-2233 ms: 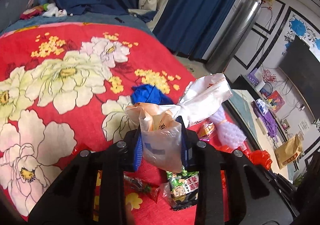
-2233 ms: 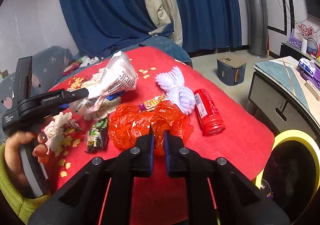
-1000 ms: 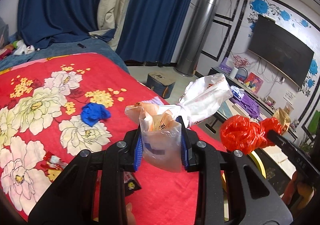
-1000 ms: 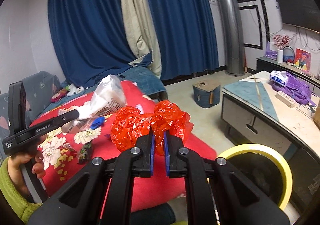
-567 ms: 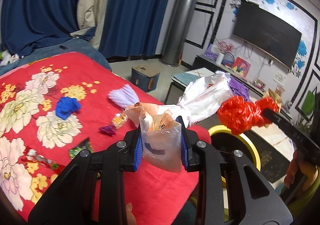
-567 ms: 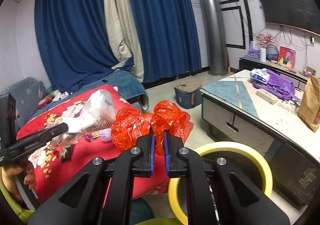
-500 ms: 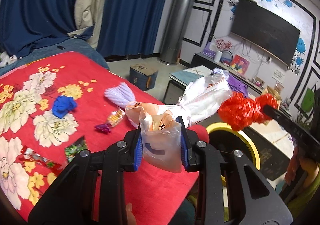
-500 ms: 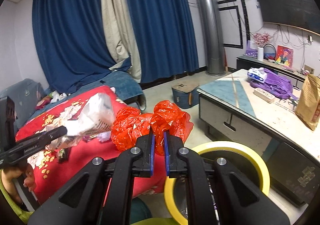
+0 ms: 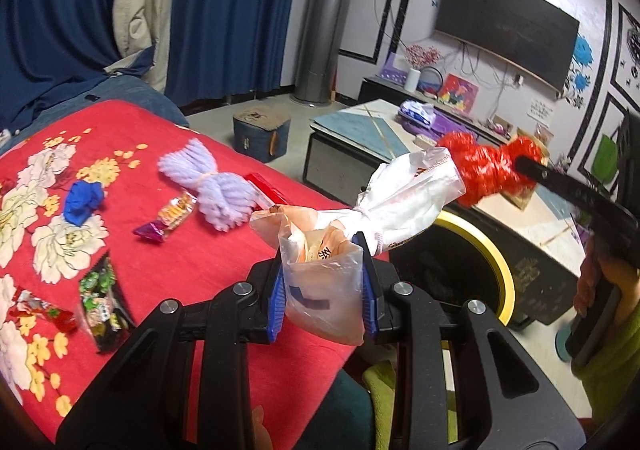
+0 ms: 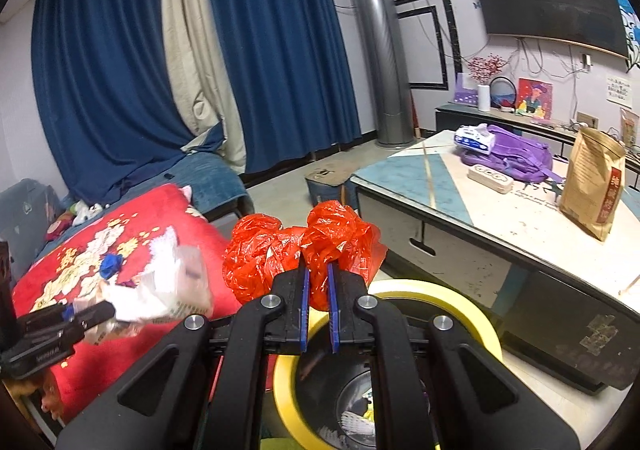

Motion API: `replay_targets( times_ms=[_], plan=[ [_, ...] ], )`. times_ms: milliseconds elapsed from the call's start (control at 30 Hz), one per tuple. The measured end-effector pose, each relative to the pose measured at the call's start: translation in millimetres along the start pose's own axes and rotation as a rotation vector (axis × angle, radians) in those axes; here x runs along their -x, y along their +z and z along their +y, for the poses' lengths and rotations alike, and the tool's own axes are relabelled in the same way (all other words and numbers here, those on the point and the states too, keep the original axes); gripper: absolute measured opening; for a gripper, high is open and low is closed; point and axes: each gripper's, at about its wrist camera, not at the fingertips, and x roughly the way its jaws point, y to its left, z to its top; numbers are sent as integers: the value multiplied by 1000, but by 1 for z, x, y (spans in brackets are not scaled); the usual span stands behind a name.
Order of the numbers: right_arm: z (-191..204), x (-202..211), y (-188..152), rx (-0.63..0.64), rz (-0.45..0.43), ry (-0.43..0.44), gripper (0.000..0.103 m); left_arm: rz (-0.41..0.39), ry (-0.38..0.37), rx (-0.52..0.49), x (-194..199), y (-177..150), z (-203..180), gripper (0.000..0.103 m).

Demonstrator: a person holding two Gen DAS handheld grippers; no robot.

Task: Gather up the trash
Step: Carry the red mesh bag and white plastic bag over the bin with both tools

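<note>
Two tongs clenched: left tongs (image 9: 323, 296) w/ clear bag (image 9: 404, 198); right tongs (image 10: 317, 304) w/ red bag (image 10: 296, 246)

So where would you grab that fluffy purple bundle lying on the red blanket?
At its tied waist, coming from above with the tongs across the narrow middle. The purple bundle fans out wide at both ends, so the pinched center looks likeliest to fit between them.

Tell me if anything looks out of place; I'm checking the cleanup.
Litter lies scattered on the red blanket: a purple yarn bundle, blue wad, candy wrapper and green snack packet.
</note>
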Motion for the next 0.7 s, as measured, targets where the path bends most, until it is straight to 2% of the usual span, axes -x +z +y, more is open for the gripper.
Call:
replay_targets(
  times_ms=[700],
  plan=[
    [-44, -23, -19, -35, 39, -106, 8, 151, -74, -158, -59, -31, -68, 23]
  ],
)
